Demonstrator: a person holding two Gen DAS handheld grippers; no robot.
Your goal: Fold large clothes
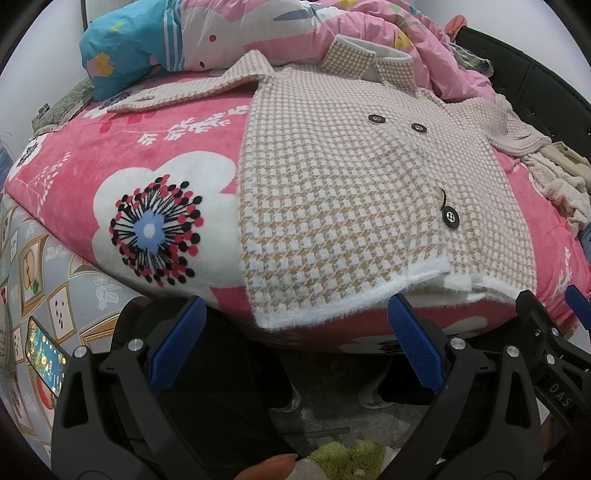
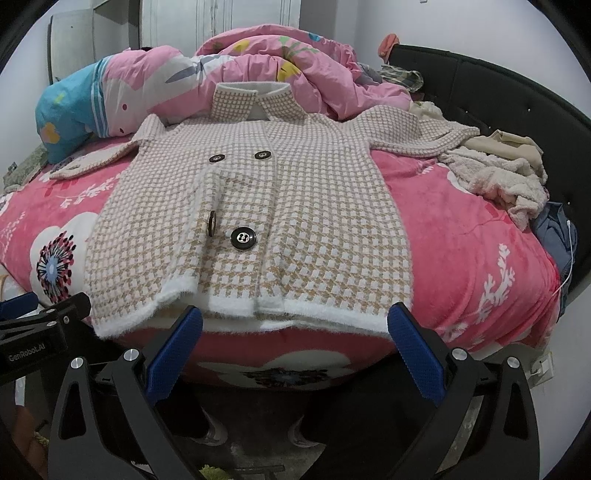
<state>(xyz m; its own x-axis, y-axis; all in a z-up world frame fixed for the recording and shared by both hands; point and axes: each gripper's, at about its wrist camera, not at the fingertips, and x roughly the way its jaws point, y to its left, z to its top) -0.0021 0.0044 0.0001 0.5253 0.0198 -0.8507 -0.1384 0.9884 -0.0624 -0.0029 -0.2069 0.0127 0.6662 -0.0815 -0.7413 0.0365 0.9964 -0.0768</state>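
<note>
A bed fills both views, covered by a pink fleece blanket [image 2: 461, 229] printed with large white flowers and dark-dotted centres. Along its right side runs a black padded bed frame [image 2: 517, 96], and pale walls close the room behind, with a white cupboard [image 2: 221, 18] at the far left in the right wrist view. At the far end of the bed a crumpled pink quilt [image 2: 266, 59] lies heaped, its blue end at the left. On the right part of the blanket sits a pile of cream and beige clothes [image 2: 506, 173], with blue cloth just beyond it at the edge.

The checked coat [image 2: 258, 229], beige and white with a fuzzy white hem, lies flat, front up, in the middle of the blanket, collar at the far end against the quilt, sleeves spread left and right, hem at the near edge. Four dark buttons show on its front.

The left gripper [image 1: 295, 317] hangs just off the near edge, fingers spread wide, holding nothing. The right gripper [image 2: 295, 321] is likewise spread wide and empty, near the hem. Below, a grey floor [image 1: 332, 413] and a patterned sheet [image 1: 44, 280] at the left.
</note>
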